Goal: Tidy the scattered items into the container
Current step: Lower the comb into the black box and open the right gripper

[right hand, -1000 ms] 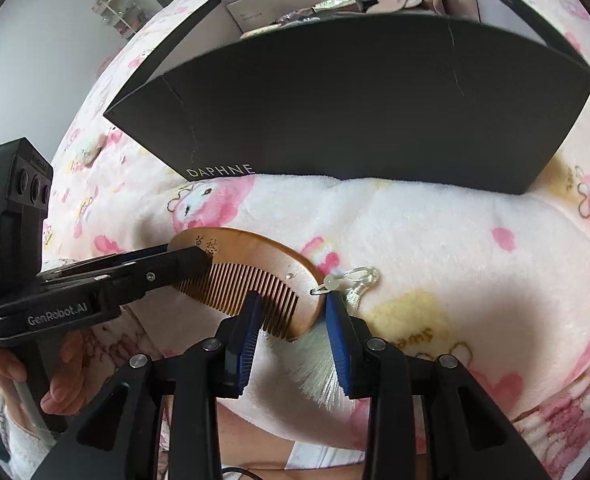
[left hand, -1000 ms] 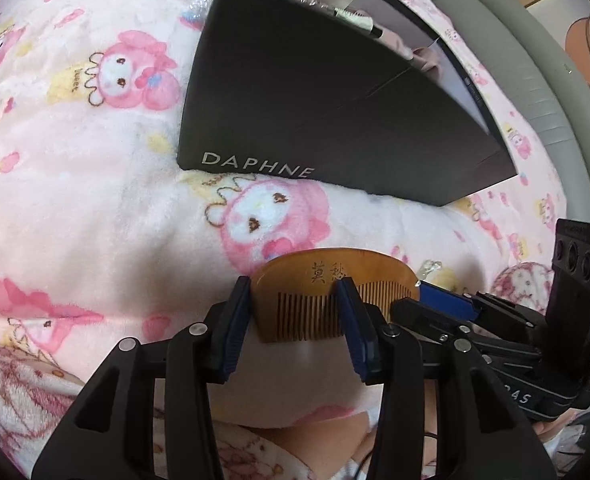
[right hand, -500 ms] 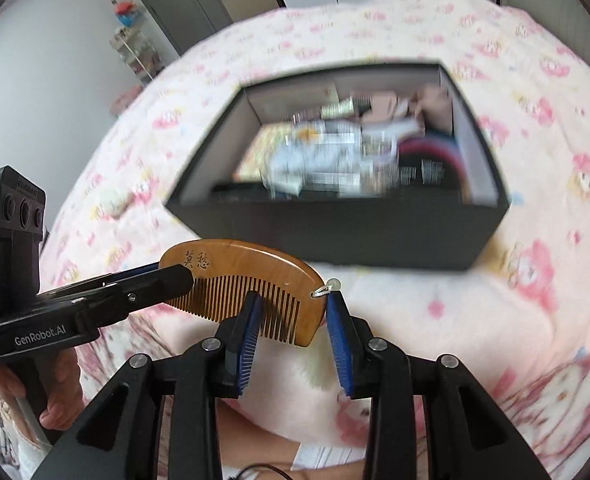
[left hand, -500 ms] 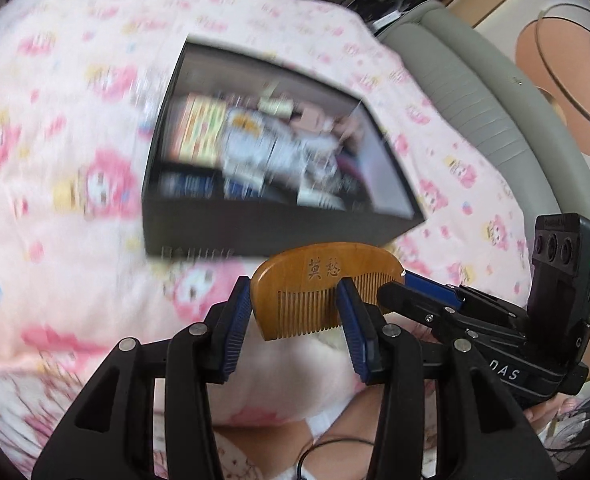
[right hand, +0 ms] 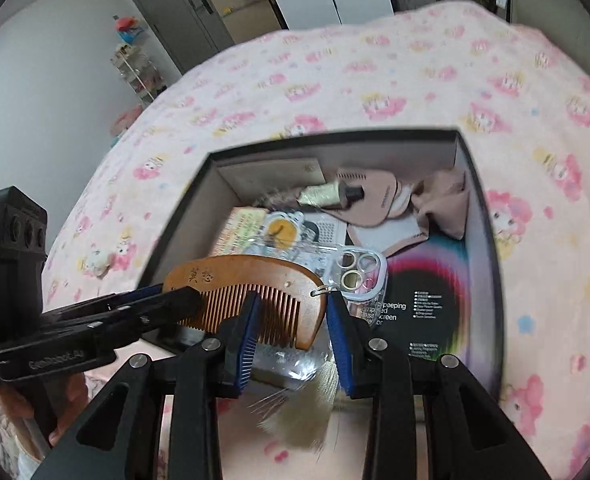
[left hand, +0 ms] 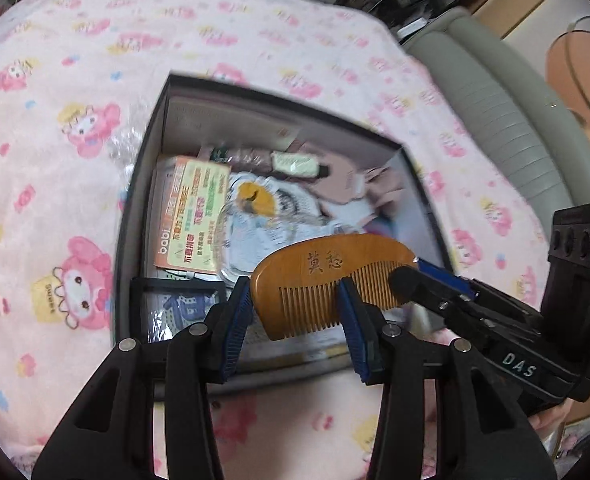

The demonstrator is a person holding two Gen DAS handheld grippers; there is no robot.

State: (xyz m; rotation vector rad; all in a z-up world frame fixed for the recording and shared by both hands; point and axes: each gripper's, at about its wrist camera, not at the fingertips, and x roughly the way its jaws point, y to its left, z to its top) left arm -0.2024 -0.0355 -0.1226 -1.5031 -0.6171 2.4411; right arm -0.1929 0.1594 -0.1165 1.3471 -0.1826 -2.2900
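We hold the wooden comb (left hand: 327, 280) in both grippers, seemingly clamped, low-centre frame over the black box (right hand: 479, 184); left gripper (left hand: 295, 324), right gripper (right hand: 291, 330).

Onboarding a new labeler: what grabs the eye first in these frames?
The wooden comb held over the open black box, gripped by both the left tongs and the right tongs. Next, the box's clutter, notably a clear phone case, and the pink cartoon blanket beneath.
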